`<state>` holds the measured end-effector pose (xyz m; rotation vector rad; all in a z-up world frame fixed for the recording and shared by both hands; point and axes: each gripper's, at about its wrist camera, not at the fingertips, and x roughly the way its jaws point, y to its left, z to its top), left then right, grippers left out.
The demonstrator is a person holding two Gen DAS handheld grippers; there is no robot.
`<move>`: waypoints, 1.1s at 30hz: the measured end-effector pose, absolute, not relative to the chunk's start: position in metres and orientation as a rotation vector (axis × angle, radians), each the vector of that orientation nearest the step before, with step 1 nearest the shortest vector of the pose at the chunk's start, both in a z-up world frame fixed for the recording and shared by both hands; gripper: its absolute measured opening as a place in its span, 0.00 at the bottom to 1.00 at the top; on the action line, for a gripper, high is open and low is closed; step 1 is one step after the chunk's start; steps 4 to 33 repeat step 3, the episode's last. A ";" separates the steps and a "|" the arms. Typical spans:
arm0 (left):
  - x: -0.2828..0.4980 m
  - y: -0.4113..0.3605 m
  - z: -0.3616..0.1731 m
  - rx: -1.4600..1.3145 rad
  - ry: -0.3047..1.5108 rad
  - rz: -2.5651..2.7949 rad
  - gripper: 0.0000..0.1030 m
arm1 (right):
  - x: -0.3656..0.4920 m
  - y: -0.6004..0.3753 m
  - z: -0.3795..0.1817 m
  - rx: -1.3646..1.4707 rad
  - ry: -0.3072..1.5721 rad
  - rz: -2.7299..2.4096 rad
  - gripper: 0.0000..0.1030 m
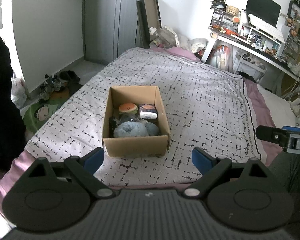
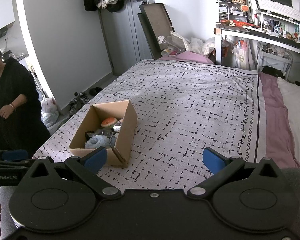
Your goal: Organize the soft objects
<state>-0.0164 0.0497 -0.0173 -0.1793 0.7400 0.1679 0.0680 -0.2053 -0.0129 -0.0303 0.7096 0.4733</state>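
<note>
Both the left gripper and the right gripper hung with jaws spread and empty, the cardboard box straight ahead of the left jaws and ahead-left of the right ones. It already held a burger plush, a tissue pack and a blue plush, so the sorting looked nearly finished; any further reach would best come down from above, clear of the thin walls. The patterned bedspread beyond the jaws looked bare, with a cluttered desk and possibly shoes by the door.
</note>
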 end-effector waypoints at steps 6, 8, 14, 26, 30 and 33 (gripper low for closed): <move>-0.015 0.049 -0.017 -0.180 0.749 0.162 0.91 | 0.068 -0.205 -0.013 -0.030 0.709 0.474 1.00; -0.015 0.049 -0.017 -0.180 0.749 0.162 0.91 | 0.068 -0.205 -0.013 -0.030 0.709 0.474 1.00; -0.015 0.049 -0.017 -0.180 0.749 0.162 0.91 | 0.068 -0.205 -0.013 -0.030 0.709 0.474 1.00; -0.015 0.049 -0.017 -0.180 0.749 0.162 0.91 | 0.068 -0.205 -0.013 -0.030 0.709 0.474 1.00; -0.015 0.049 -0.017 -0.180 0.749 0.162 0.91 | 0.068 -0.205 -0.013 -0.030 0.709 0.474 1.00; -0.015 0.049 -0.017 -0.180 0.749 0.162 0.91 | 0.068 -0.205 -0.013 -0.030 0.709 0.474 1.00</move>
